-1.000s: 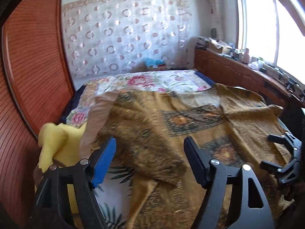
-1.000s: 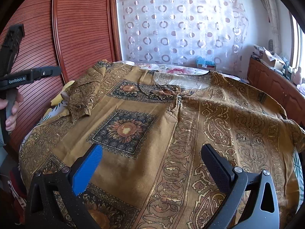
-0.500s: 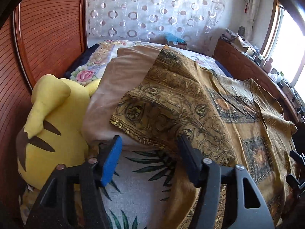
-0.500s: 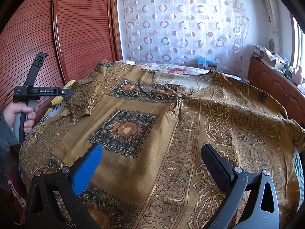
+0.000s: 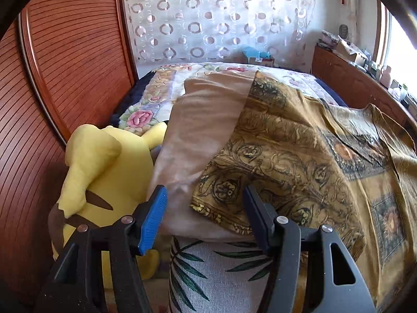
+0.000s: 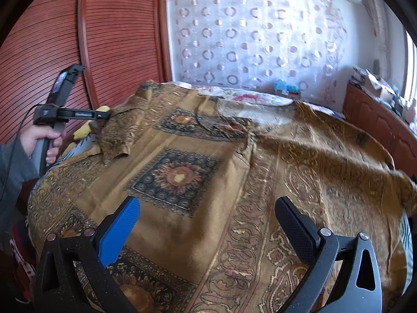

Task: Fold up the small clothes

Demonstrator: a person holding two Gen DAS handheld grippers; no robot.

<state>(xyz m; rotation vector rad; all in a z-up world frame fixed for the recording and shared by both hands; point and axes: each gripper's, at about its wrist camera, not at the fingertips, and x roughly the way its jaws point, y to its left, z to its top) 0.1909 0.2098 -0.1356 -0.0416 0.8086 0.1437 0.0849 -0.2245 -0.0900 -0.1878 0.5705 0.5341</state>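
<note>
Clearly the thin ochre-gold woven garment printed with dark paisley borders and sunflower squares (image 6: 234,182) is soft and light: it lies spread over the bed and follows every bump beneath it, with shallow creases running across the cloth. Its sleeve (image 5: 234,156) is turned back on itself at the bed's left edge, showing a pale beige underside, and lies over the white bedsheet with green leaf print (image 5: 208,266), just beside a yellow plush toy with brown stripes (image 5: 104,182). The left gripper (image 5: 206,216) has its jaws moderately apart around the hemmed cuff of that sleeve, one blue pad and one black pad on either side; nothing is pinched yet. The right gripper (image 6: 208,224) hovers over the lower body of the garment with its jaws spread wide and empty. Such cloth probably has no stiffness to speak of, so a pinch in the middle would only raise a limp peak; the doubled hem at the cuff or a seamed corner seems the surest place to take hold. It looks smooth enough to slide from a shallow bite, and a lifted edge would likely sag and drag the layer under it.
</note>
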